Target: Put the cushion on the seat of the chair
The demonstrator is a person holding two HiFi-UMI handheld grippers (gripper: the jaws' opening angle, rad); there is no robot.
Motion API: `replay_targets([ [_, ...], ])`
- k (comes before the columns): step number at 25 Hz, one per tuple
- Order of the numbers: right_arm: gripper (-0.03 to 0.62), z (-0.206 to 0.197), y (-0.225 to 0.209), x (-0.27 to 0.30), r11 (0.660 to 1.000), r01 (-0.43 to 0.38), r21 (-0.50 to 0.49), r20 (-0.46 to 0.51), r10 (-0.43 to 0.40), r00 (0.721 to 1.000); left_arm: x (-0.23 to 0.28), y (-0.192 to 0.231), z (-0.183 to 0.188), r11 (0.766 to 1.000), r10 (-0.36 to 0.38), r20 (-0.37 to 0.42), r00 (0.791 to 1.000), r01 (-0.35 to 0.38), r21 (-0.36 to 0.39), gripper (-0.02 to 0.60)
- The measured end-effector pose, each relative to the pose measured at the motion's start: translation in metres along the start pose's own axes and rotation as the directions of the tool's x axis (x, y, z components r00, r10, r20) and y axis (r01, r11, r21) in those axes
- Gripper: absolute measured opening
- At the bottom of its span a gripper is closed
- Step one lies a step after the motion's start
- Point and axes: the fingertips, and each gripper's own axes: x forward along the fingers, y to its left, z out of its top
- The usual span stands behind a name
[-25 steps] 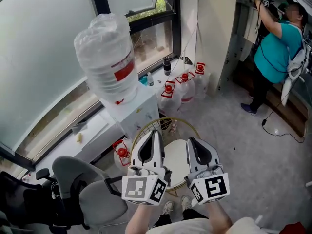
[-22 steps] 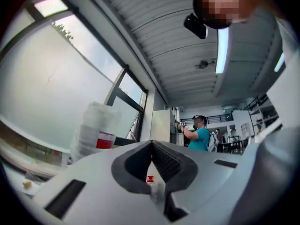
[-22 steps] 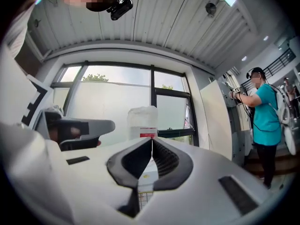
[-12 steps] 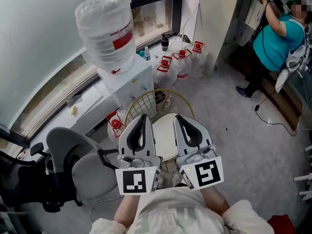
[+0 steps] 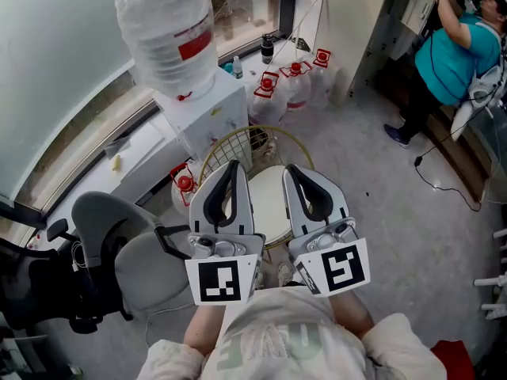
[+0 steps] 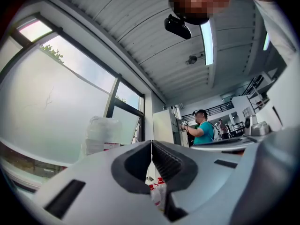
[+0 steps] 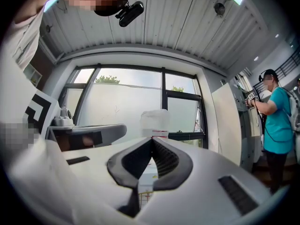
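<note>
Grey floor (image 5: 396,212) runs along the window, where a water dispenser (image 5: 210,121) stands behind a gold wire chair (image 5: 238,145) whose seat carries the round white cushion (image 5: 269,204), and above it the left gripper (image 5: 230,165) and right gripper (image 5: 291,169) hover side by side, jaws closed on nothing.

I read no text in any view: the red label (image 5: 194,44) on the big water bottle (image 5: 158,18) is too blurred for me.
</note>
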Motion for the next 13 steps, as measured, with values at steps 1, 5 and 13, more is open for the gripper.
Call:
replay_targets([
  [1,0.017,-0.0005,-0.0004,0.0005,1.000,0.000,0.000,-0.003,0.000,1.000,0.0002,0.0019,-0.0005,1.000,0.001,0.000,1.000,-0.001,-0.001,0.014],
  [5,0.017,-0.0002,-0.0029,0.0027,1.000,-0.002,-0.010,-0.007,0.002,1.000,0.0048,0.0060,-0.0008,1.000,0.022,-0.005,1.000,-0.022,0.008,0.014],
  [13,0.017,-0.0026,-0.0069,0.0053,1.000,-0.009,-0.025,-0.010,0.008,1.000,0.0095,-0.0002,-0.0068,1.000,0.023,-0.014,1.000,-0.023,-0.005,0.014],
])
